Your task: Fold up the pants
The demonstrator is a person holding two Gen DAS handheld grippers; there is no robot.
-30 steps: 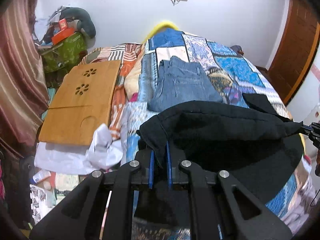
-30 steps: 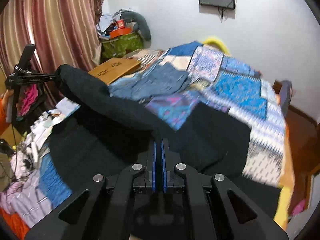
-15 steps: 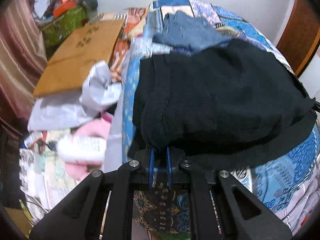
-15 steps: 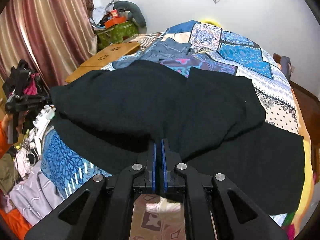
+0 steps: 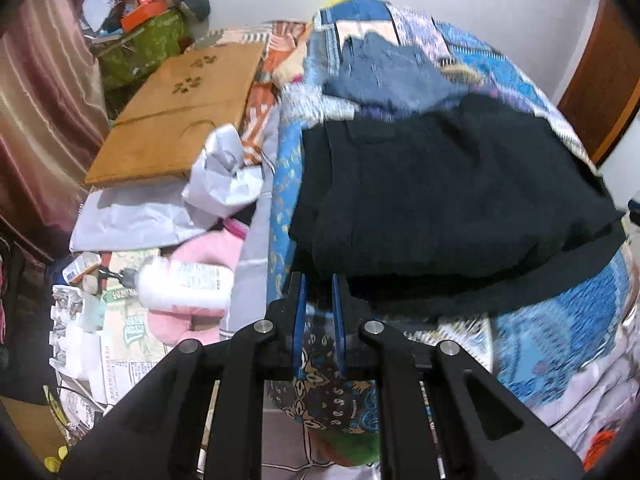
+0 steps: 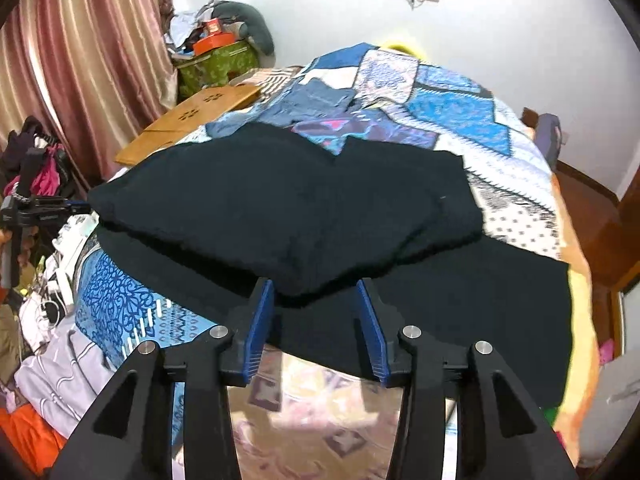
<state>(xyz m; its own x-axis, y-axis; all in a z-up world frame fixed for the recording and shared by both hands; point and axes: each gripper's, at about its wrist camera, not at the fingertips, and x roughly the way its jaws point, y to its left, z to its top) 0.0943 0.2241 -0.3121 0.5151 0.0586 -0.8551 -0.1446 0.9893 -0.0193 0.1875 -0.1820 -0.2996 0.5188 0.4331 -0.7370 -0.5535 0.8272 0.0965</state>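
Observation:
Black pants (image 6: 300, 200) lie on the patchwork bedspread (image 6: 452, 116), folded over themselves, the upper layer resting on a wider lower layer. My right gripper (image 6: 316, 292) sits at the near edge of the fold. Its jaws are opening, the blue pads (image 6: 260, 320) stand apart, and the fold's edge lies loose between the tips without being pressed. My left gripper (image 5: 318, 284) is shut on the near left corner of the pants (image 5: 440, 200). In the right wrist view the left gripper (image 6: 80, 206) shows at the far left, its tip at that corner.
Folded blue jeans (image 5: 384, 72) lie farther up the bed. Left of the bed are a wooden lap table (image 5: 180, 112), crumpled white paper (image 5: 224, 176), a white bottle (image 5: 184, 282) and clutter. A striped curtain (image 6: 80, 60) hangs at the left, and a green box (image 6: 216, 64) stands by the wall.
Both grippers came down toward the near bed edge and laid the lifted black layer flat over the lower one. The right jaws went from shut on the fabric to apart.

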